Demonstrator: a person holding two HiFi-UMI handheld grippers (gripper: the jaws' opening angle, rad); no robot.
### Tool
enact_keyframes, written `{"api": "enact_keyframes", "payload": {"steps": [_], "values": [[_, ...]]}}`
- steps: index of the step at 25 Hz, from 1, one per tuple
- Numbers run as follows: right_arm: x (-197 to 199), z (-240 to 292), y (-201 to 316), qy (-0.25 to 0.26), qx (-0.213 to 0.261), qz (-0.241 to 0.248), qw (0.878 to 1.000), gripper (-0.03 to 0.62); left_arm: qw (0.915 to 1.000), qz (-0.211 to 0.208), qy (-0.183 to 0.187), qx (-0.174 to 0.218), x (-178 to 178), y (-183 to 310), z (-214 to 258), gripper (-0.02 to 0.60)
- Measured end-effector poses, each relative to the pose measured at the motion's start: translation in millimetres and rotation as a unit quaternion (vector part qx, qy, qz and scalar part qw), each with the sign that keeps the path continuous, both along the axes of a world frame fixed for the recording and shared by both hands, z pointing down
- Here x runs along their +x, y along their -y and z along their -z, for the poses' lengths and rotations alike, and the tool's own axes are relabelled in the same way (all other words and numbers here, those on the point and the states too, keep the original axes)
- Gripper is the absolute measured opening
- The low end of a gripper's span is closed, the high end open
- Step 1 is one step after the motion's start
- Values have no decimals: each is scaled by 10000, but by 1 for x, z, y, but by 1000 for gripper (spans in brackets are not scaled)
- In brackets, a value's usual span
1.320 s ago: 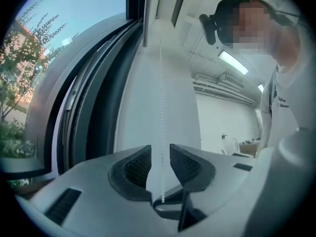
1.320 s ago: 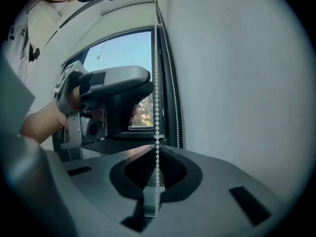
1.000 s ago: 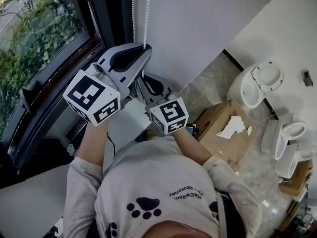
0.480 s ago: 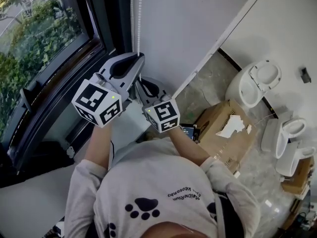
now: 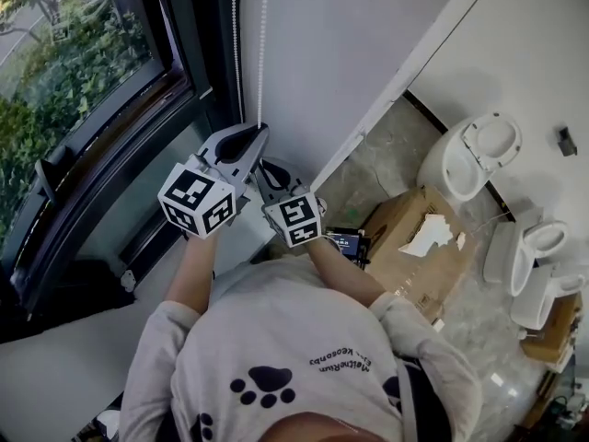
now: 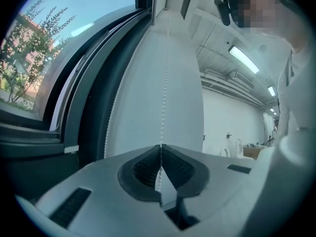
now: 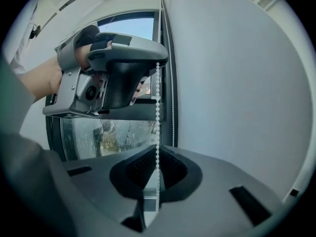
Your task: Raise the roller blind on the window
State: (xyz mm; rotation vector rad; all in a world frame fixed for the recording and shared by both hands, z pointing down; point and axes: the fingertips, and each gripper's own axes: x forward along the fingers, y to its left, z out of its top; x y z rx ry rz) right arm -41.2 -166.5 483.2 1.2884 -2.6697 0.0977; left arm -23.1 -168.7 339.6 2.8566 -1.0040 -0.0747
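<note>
Dark-framed window (image 5: 110, 145), greenery (image 5: 55, 72) outside; white wall (image 5: 350, 44); marble-like floor (image 5: 386, 168); cardboard box (image 5: 409, 270); probably toilets (image 5: 480, 153).

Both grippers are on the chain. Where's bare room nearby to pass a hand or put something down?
Bare: the floor strip between wall and cardboard box, and the white ledge under the window. Crowded: the right side, with toilets past the box, and around the bead chain.

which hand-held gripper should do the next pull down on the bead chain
Left, probably. The left hand-held gripper is clamped on the bead chain above the right hand-held gripper, which also grips it, so the left has more room to pull down.
</note>
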Motion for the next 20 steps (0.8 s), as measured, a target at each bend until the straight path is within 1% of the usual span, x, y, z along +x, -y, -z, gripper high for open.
{"api": "enact_keyframes", "payload": {"steps": [6,11,16,20], "values": [[2,-34,-5,-181,-338,34,9993,21,9998,152,135,-63,0,-3,-33,15],[4,-67,-9,-371,-719,78,9967,21,9991,222,142,-321,0,-5,-66,15],[11,-105,-16,-683,-1163,91,9908,21,9975,234,287,-608,2,-5,-106,15],[17,-122,-22,-836,-1312,96,9878,21,9965,255,281,-750,0,-7,-124,15]]}}
